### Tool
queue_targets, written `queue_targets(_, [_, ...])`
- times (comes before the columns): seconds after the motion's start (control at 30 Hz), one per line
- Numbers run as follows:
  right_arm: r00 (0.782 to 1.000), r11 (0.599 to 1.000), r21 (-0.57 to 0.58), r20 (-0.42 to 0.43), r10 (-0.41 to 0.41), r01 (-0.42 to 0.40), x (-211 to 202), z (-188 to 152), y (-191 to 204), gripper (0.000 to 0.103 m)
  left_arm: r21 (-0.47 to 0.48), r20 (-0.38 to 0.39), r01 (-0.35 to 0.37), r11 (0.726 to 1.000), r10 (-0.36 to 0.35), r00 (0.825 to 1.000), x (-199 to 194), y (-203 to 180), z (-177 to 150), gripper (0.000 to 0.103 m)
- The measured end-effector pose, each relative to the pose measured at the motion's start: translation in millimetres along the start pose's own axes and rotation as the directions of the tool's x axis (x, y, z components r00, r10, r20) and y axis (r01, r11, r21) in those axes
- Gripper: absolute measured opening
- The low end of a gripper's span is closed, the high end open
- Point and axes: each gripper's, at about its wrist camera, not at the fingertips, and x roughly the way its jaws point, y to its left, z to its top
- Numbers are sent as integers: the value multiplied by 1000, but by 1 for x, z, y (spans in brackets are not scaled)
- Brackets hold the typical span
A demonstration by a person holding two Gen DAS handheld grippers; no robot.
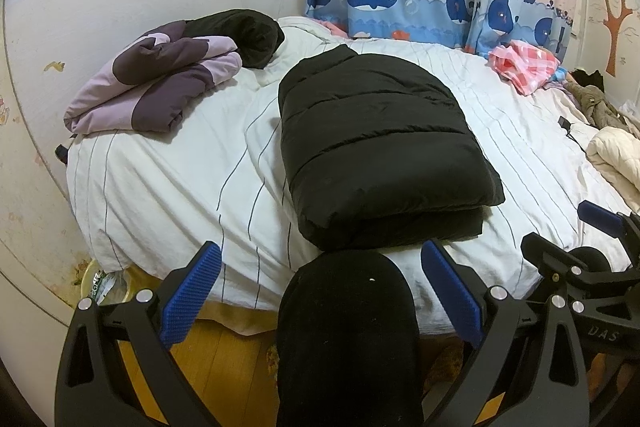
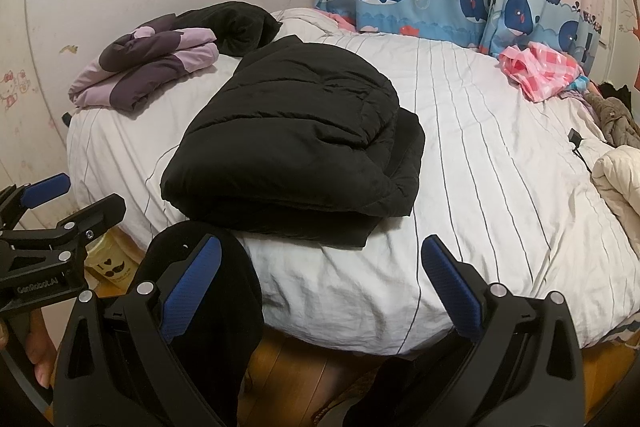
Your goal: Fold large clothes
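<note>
Black jacket (image 1: pixel 380 143) folded near bed edge (image 2: pixel 340 315); both tools released, off bed.

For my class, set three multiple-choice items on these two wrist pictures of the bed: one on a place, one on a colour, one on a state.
1. Where does the purple jacket lie relative to the black puffer jacket?
A. On top of it
B. Toward the bed's far left corner, apart from it
C. On the floor

2. What colour are the pads on the gripper fingers?
A. Blue
B. Red
C. Yellow

3. In what state is the black puffer jacket?
A. Hanging from the curtain
B. Spread flat with sleeves out
C. Folded into a layered bundle on the striped bedding

Answers:
1 B, bare bedding shows between the two garments.
2 A, blue ribbed pads line both the left gripper and the right gripper.
3 C, stacked layers show along its near edge, and both grippers stand open, clear of it.
</note>
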Motion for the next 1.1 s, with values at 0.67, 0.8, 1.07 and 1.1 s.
queue_targets(0.67, [1000,1000,-15,-12,18,-18,2,-6,-14,97,2,19,-67,998,67,998,-3,-3,2,96])
queue_targets(0.8, [1000,1000,-17,-15,21,-21,2,-6,-16,97,4,20,-73,997,73,997,-4,-4,3,96])
queue_targets(1.07, [1000,1000,-17,-17,22,-23,3,-6,-17,97,1,18,-69,998,69,997,-4,-4,3,96])
queue_targets(1.1, [1000,1000,-17,-19,24,-24,3,-7,-17,97,0,16,-67,998,67,998,-4,-4,2,96])
